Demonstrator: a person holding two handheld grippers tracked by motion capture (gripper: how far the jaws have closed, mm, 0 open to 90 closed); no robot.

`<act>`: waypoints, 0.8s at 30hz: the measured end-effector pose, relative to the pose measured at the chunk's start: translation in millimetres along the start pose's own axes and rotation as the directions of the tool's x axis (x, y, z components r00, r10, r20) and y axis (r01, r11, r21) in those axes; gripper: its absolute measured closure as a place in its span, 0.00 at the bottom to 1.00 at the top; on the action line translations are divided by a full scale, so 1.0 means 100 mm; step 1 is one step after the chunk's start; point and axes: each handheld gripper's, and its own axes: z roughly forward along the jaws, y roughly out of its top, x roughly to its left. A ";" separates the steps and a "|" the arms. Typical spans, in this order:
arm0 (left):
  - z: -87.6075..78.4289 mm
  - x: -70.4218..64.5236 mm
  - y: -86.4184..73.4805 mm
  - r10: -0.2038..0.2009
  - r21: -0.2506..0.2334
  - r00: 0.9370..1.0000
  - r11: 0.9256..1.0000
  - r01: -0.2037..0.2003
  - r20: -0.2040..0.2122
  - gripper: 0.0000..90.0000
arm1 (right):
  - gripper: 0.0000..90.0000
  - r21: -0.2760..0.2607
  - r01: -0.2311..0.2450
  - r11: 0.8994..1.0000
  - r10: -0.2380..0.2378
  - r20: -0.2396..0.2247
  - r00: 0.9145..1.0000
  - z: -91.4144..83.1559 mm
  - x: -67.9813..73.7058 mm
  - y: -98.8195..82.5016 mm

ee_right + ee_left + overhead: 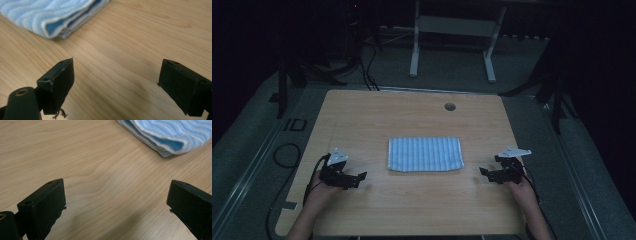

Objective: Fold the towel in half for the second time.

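Two tongs rest low over a wooden worktop (362, 120), one on each side of a folded towel (425, 154). The towel, blue with pale stripes, lies flat near the middle of the worktop, folded into a tidy rectangle with its long side running from 9 o'clock to 3 o'clock in the high view. The left tongs (357, 178) sit at about 8 o'clock from the towel, near it but apart from it, with a person's hand (319, 195) behind them; their jaws stand wide apart and hold nothing. In the left gripper view, bare wood shows between the two black jaws, and a folded corner of the towel lies toward 1 o'clock, its layered edges visible. The right tongs (486, 173) sit at about 4 o'clock from the towel, also near but clear of it, held by the other hand (521, 189); their jaws too are spread wide with nothing between them. In the right gripper view, the towel's corner lies toward 11 o'clock, past the left jaw, with wood grain between. A small round hole (450, 106) marks the worktop toward 12 o'clock, well apart from the towel.
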 end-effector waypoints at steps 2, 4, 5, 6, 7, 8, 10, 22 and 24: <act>-0.04 0.05 -0.04 -0.015 -0.004 1.000 1.000 0.015 -0.016 0.02 | 0.14 0.001 -0.010 1.000 0.010 0.007 1.000 -0.03 -0.02 -0.04; -0.09 0.09 -0.09 -0.030 -0.004 0.999 1.000 0.030 -0.027 0.02 | 0.14 -0.014 -0.019 1.000 0.019 0.031 0.999 -0.07 -0.04 -0.09; -0.11 0.11 -0.12 -0.040 -0.006 0.999 0.999 0.040 -0.031 0.03 | 0.14 -0.022 -0.026 0.999 0.027 0.049 0.998 -0.10 -0.05 -0.11; -0.13 0.12 -0.14 -0.044 -0.006 0.998 0.999 0.044 -0.034 0.02 | 0.14 -0.032 -0.036 0.999 0.038 0.060 0.997 -0.13 -0.07 -0.13; -0.15 0.14 -0.17 -0.049 -0.002 0.998 0.999 0.049 -0.037 0.03 | 0.14 -0.045 -0.047 0.998 0.050 0.069 0.996 -0.15 -0.09 -0.16; -0.17 0.16 -0.19 -0.058 -0.003 0.997 0.998 0.058 -0.049 0.02 | 0.14 -0.054 -0.059 0.997 0.063 0.080 0.995 -0.18 -0.10 -0.18; -0.20 0.19 -0.24 -0.069 -0.005 0.996 0.998 0.069 -0.053 0.03 | 0.14 -0.063 -0.079 0.995 0.085 0.103 0.991 -0.23 -0.14 -0.23; -0.31 0.24 -0.42 -0.116 -0.018 0.990 0.993 0.115 -0.077 0.03 | 0.13 -0.110 -0.172 0.979 0.191 0.208 0.959 -0.40 -0.27 -0.50; -0.31 0.24 -0.42 -0.118 -0.022 0.990 0.993 0.116 -0.084 0.02 | 0.13 -0.122 -0.181 0.976 0.205 0.219 0.954 -0.42 -0.29 -0.52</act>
